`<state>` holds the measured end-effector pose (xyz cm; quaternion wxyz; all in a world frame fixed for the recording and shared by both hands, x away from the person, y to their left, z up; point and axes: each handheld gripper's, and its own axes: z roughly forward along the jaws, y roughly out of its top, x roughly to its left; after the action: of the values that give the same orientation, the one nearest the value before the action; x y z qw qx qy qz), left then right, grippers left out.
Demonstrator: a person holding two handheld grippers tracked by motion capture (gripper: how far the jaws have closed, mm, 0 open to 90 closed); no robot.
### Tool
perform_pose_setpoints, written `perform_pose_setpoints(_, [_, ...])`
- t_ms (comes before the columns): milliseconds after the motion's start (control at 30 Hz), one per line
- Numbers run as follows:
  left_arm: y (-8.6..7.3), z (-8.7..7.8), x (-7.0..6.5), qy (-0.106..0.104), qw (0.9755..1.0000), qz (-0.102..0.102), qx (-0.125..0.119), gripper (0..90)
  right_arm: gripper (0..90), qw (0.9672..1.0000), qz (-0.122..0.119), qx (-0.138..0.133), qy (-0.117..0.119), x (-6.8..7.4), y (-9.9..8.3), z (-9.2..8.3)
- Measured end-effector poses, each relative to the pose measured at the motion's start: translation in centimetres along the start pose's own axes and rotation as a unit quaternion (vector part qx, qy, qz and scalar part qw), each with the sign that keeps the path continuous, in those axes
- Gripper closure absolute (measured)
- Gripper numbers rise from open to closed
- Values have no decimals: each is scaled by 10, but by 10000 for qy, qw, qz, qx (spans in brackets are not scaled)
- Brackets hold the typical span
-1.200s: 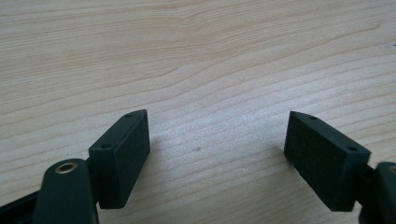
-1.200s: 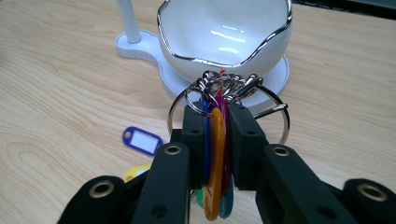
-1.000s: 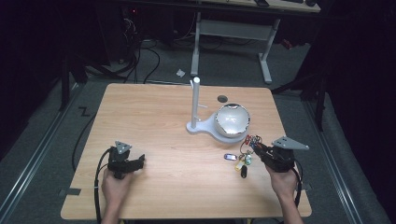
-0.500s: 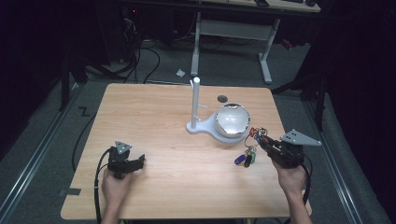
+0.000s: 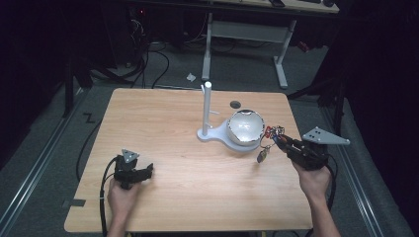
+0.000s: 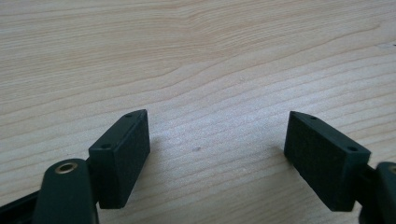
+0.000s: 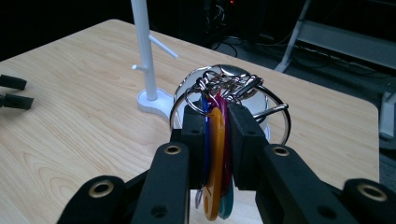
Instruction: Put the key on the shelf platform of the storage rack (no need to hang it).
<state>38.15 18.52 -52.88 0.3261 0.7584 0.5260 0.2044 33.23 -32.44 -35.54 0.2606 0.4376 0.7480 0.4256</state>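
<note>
Right now, R gripper (image 7: 216, 126) clamped on bunch of key tags (image 7: 215, 154) — orange, blue, magenta, teal tags pinched flat btwn pads, metal rings (image 7: 229, 88) fanned out above the tips. In high view, same R gripper (image 5: 280, 140) held above table (image 5: 163, 123) at right side, just beside silver bowl (image 5: 244, 126), one tag (image 5: 261, 156) dangling below, clear of the wood. White stand (image 5: 207, 111) w/ upright post and side pegs next to bowl, base touching it. L gripper (image 5: 143, 173) low near front-left of table, well apart from keys; jaws wide, nothing btwn them, bare wood under pads (image 6: 123, 154).
</note>
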Motion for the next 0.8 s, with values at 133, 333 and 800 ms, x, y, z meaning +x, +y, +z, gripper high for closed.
perform_pose_setpoints(133, [0, 0, 0, -5, 10000, -3, 4, 228, 788, 10000, -36, -55, 60, -3, 12, -1])
perform_pose_setpoints(333, [0, 0, 0, -7, 10000, -3, 4, 228, 788, 9999, -115, -76, 90, -3, 24, 0])
perform_pose_setpoints(800, [0, 0, 0, -9, 10000, -5, 4, 228, 789, 9995, -178, -182, 164, -7, 60, 5])
